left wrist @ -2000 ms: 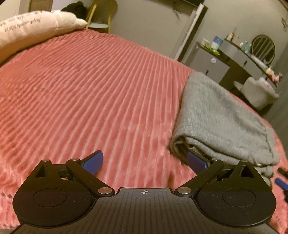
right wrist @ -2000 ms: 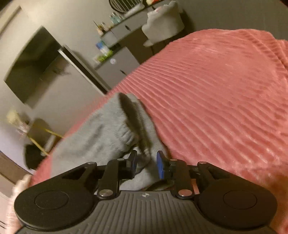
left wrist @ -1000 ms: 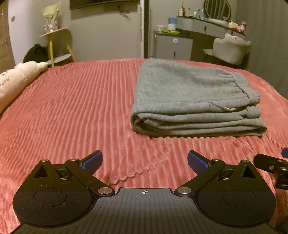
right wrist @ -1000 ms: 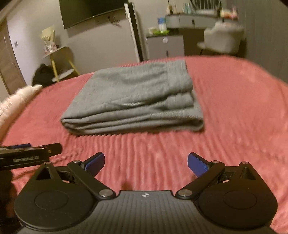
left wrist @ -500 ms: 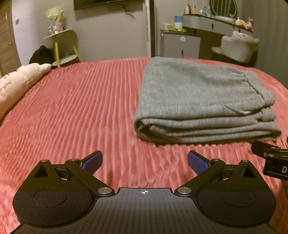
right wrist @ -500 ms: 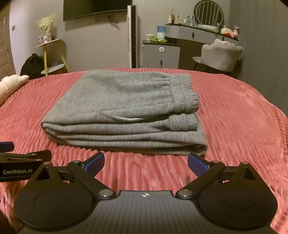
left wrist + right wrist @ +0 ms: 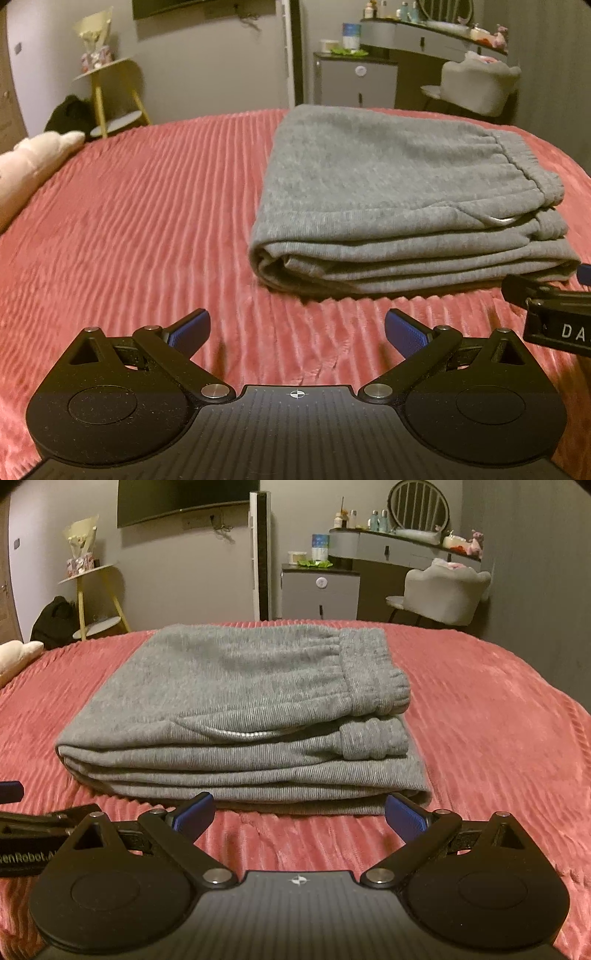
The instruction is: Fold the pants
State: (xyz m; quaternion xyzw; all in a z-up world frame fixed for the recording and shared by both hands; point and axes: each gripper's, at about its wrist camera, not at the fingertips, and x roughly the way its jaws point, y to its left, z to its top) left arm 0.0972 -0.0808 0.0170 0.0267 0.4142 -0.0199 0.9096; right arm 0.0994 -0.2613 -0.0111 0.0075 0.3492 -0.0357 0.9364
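The grey sweatpants lie folded in a flat stack of several layers on the red ribbed bedspread, waistband to the right. They also show in the right wrist view, straight ahead. My left gripper is open and empty, a little short of the stack's near left corner. My right gripper is open and empty, just short of the stack's near edge. Neither touches the pants. The right gripper's body shows at the right edge of the left wrist view.
A pale pillow lies at the bed's left side. Beyond the bed stand a yellow-legged side table, a grey cabinet, a dresser with mirror and a grey chair.
The right gripper let go of the pants and opened. Both grippers drew back from the folded stack and now face it from the near side.
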